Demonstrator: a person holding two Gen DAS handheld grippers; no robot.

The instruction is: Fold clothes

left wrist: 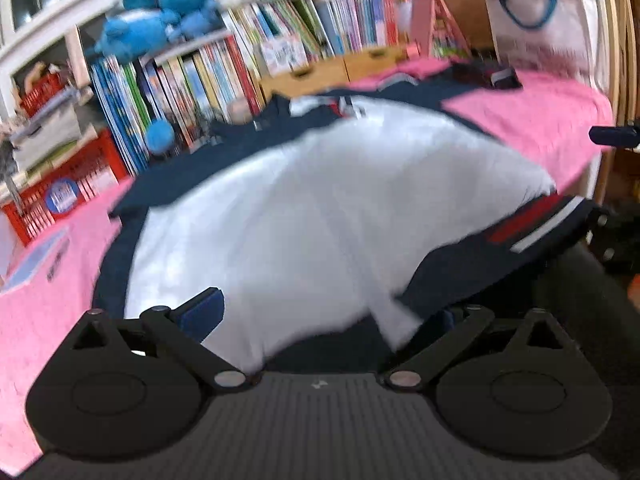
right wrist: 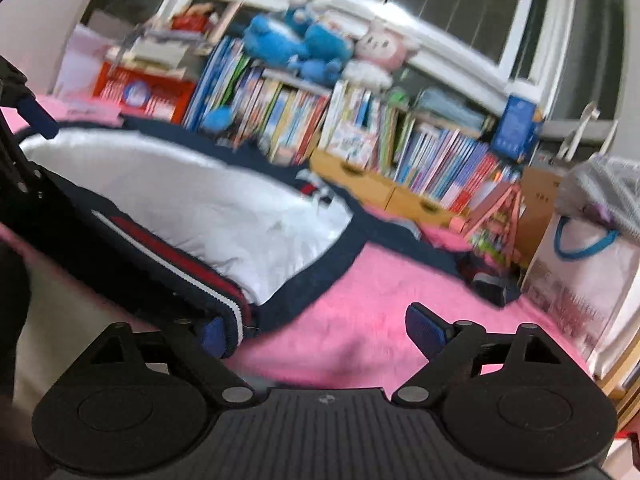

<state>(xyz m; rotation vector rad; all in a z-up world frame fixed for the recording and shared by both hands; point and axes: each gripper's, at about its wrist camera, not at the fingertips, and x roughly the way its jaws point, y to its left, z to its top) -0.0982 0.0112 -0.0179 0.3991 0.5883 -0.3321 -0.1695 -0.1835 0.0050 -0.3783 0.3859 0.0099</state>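
A navy jacket with its white lining (left wrist: 320,208) facing up lies spread on the pink blanket (left wrist: 540,120). Its red, white and navy hem band (left wrist: 532,220) is at the right. My left gripper (left wrist: 324,314) is open wide at the jacket's near edge. The left pad (left wrist: 200,312) rests on the lining and the right pad is partly hidden under a navy fold. In the right wrist view the jacket (right wrist: 192,200) lies to the left. My right gripper (right wrist: 320,332) is open over bare blanket (right wrist: 360,300), its left pad (right wrist: 216,336) beside the striped hem (right wrist: 224,292).
A shelf of upright books (right wrist: 320,128) with blue plush toys (right wrist: 288,44) on top runs along the far side. Red crates (left wrist: 60,184), wooden drawers (right wrist: 380,188), a pink toy frame (right wrist: 496,216) and a white bag with blue handles (right wrist: 592,264) border the blanket.
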